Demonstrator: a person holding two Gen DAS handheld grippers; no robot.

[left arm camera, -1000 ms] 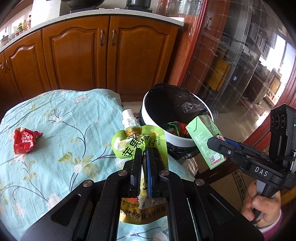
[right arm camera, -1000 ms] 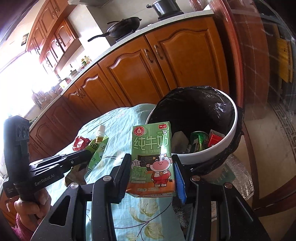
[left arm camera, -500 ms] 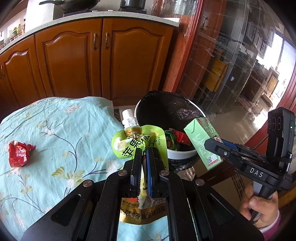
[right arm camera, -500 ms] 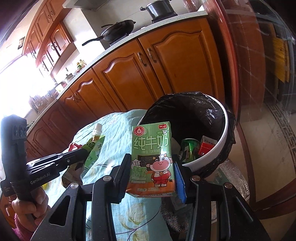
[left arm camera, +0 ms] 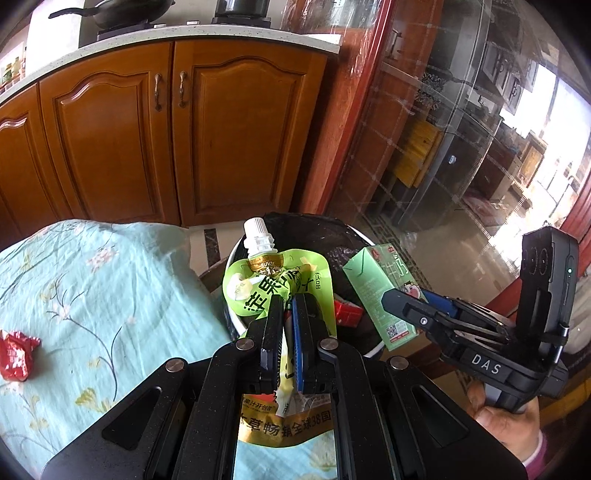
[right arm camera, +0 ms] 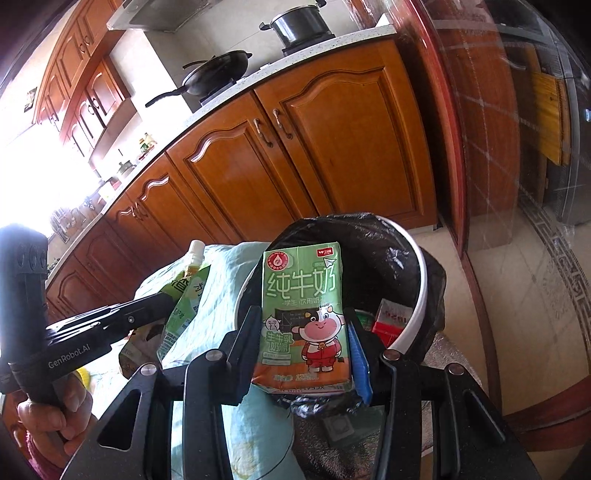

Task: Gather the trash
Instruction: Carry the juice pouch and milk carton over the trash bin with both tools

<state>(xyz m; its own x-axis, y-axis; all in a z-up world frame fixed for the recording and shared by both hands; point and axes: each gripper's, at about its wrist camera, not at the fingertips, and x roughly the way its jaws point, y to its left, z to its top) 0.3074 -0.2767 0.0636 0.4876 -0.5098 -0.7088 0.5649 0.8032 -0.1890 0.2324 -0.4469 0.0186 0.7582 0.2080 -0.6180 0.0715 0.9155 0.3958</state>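
Juice pouch (left arm camera: 275,284): a green spouted pouch, clamped flat between the nearly closed jaws of the left gripper (left arm camera: 287,314); it is held upright at lower centre of the left wrist view, its white cap in front of the bin's near rim.
Milk carton (right arm camera: 303,317): a green carton with a cartoon cow, gripped by its sides between the part-spread jaws of the right gripper (right arm camera: 303,332); it is held upright at centre of the right wrist view, in front of the bin's opening.
Bin (right arm camera: 415,314): a white-rimmed pail lined with a black bag; red and green wrappers are seen inside.
Red wrapper (left arm camera: 16,354): crumpled, lying at the left edge of the left wrist view on the floral cloth (left arm camera: 92,295).
Surroundings: wooden cabinets (right arm camera: 295,158) are seen behind, with a wok (right arm camera: 218,74) and a pot (right arm camera: 299,24) on the counter.
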